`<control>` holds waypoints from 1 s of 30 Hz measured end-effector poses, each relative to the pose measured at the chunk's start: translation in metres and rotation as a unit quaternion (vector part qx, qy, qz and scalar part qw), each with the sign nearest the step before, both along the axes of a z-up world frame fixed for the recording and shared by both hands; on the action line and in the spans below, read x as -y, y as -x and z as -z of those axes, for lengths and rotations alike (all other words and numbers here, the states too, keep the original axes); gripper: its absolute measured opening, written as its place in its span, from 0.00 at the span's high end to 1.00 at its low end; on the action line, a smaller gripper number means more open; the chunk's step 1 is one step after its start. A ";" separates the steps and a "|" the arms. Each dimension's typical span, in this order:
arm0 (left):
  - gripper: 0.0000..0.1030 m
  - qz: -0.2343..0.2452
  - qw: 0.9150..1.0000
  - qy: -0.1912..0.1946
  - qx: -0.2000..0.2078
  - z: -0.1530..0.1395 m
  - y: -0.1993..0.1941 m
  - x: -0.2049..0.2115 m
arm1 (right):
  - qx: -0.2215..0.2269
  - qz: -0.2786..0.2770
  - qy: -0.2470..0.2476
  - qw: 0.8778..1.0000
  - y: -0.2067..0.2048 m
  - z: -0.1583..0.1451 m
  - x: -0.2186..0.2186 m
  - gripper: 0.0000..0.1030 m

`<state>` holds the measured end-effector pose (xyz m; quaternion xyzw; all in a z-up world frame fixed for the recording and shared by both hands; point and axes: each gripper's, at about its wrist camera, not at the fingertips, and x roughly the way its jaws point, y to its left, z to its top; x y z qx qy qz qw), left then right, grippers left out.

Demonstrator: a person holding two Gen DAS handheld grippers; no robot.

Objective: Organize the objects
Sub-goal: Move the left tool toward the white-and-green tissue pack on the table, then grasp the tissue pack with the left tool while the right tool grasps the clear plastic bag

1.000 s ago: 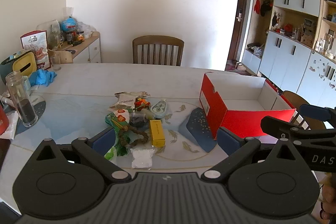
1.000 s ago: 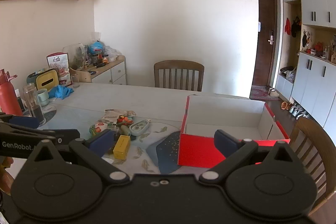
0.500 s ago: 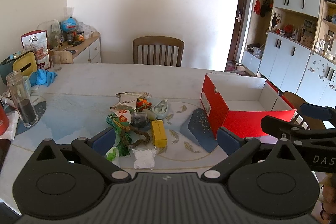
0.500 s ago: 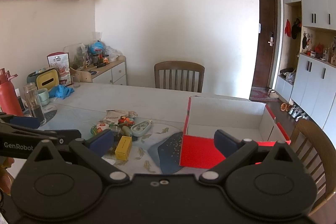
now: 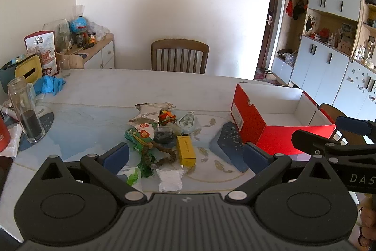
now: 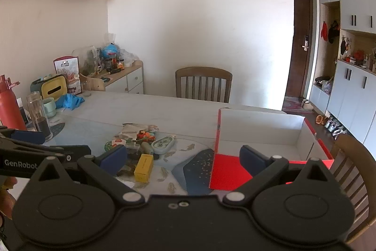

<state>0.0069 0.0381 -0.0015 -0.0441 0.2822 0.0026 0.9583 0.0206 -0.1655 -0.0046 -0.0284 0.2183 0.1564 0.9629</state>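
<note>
A pile of small items lies mid-table: a yellow box (image 5: pixel 186 150) (image 6: pixel 143 167), a pale green oval case (image 5: pixel 186 121) (image 6: pixel 163 144), a green snack packet (image 5: pixel 138 135), a brown beaded string (image 5: pixel 162 153), a white sachet (image 5: pixel 170 179) and a red-orange trinket (image 5: pixel 166 115). To their right stands an open red box with a white inside (image 5: pixel 277 114) (image 6: pixel 260 133). My left gripper (image 5: pixel 185 154) hovers open just short of the pile, holding nothing. My right gripper (image 6: pixel 182 155) is open too, above the near table edge between pile and box.
A glass jar with dark contents (image 5: pixel 25 109), a red bottle (image 6: pixel 9 105), a mug (image 6: pixel 49 107) and a blue cloth (image 5: pixel 49 84) sit at the table's left. A wooden chair (image 5: pixel 179 55) stands at the far side, another (image 6: pixel 352 171) at the right. A dark blue mat patch (image 5: pixel 228 145) lies by the box.
Both grippers have drifted slightly forward and a little right toward the table; the pile and box sit where they were. Both stay open.
</note>
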 end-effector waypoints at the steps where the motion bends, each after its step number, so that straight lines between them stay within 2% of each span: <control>1: 0.00 0.000 1.000 0.001 -0.001 0.001 -0.001 -0.002 | -0.001 0.000 0.001 1.000 -0.001 0.000 -0.003 0.01; 13: 0.00 0.029 0.998 0.025 -0.049 0.027 -0.023 -0.037 | -0.018 -0.014 0.007 1.000 -0.021 0.007 -0.032 0.02; 20: 0.00 0.005 0.995 -0.052 -0.082 0.058 -0.033 -0.062 | -0.037 -0.018 0.027 0.999 -0.043 0.022 -0.053 0.03; 24: 0.01 0.000 0.993 -0.062 -0.100 0.076 -0.041 -0.082 | -0.057 -0.020 0.034 0.998 -0.058 0.035 -0.064 0.04; 30: 0.01 0.029 0.987 -0.134 -0.086 0.101 -0.051 -0.092 | -0.111 -0.046 0.047 0.992 -0.079 0.063 -0.083 0.08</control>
